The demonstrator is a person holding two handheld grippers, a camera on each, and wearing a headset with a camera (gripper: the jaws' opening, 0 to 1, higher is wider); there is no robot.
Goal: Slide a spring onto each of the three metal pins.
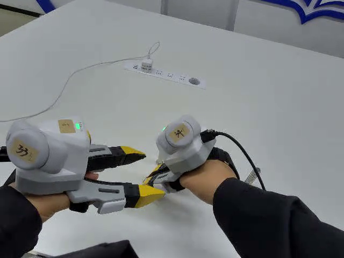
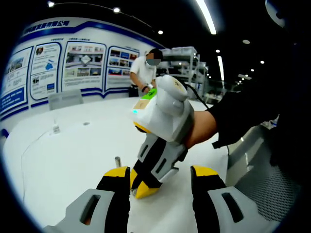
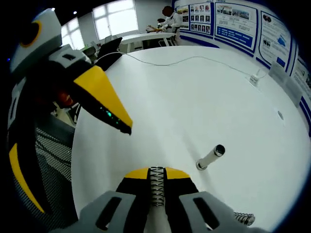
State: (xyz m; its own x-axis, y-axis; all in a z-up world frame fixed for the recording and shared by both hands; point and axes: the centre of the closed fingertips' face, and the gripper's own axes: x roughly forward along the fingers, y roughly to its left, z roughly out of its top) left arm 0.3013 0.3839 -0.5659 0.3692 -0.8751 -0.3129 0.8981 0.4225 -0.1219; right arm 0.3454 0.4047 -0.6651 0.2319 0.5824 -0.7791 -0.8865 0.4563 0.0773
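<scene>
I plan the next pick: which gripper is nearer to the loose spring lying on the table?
Right. The loose spring lies just beside the right gripper, which grips a second spring; the left gripper is farther off on its other side.

R claw (image 3: 156, 174) yellow-tipped — spring (image 3: 156, 188) silver, tbl (image 1: 258, 113) white.

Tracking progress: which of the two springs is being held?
The spring pinched between the right gripper's yellow-tipped jaws; the other spring lies loose on the table beside it.
</scene>
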